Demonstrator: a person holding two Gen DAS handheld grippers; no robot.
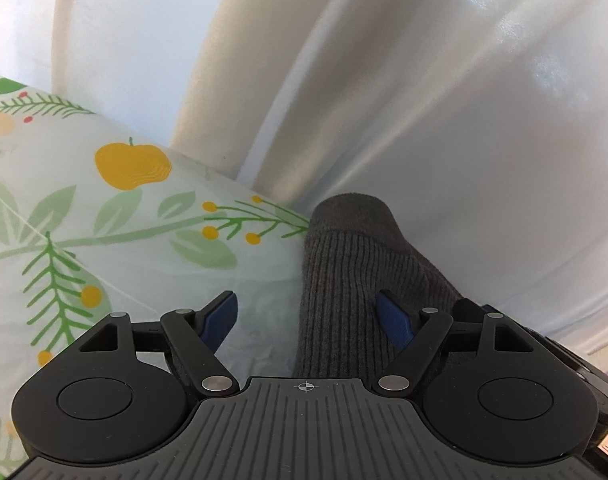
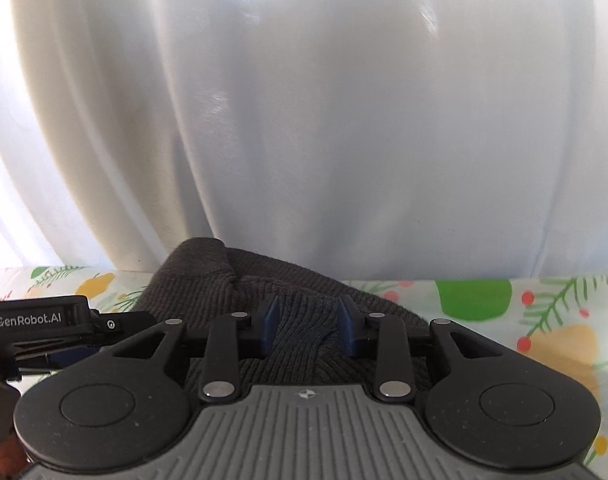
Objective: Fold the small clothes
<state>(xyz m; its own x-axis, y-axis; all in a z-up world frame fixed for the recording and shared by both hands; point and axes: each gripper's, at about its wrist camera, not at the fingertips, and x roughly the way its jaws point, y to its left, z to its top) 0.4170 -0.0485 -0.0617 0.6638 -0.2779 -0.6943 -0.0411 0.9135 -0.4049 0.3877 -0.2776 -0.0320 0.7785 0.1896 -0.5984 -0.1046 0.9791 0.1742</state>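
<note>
A dark grey ribbed knit garment (image 1: 344, 280) lies on a table covered with a fruit-and-leaf patterned cloth (image 1: 103, 220). My left gripper (image 1: 308, 316) is open, its blue fingers straddling the garment's edge, the right finger (image 1: 394, 320) resting on the knit. In the right wrist view the garment (image 2: 295, 292) is bunched between my right gripper's (image 2: 308, 322) blue fingers, which press on a fold of it. The left gripper's body (image 2: 43, 320) shows at the left edge of that view.
A white curtain (image 2: 304, 120) hangs right behind the table's far edge. The patterned cloth (image 2: 544, 320) extends to the right of the garment, and to its left in the left wrist view.
</note>
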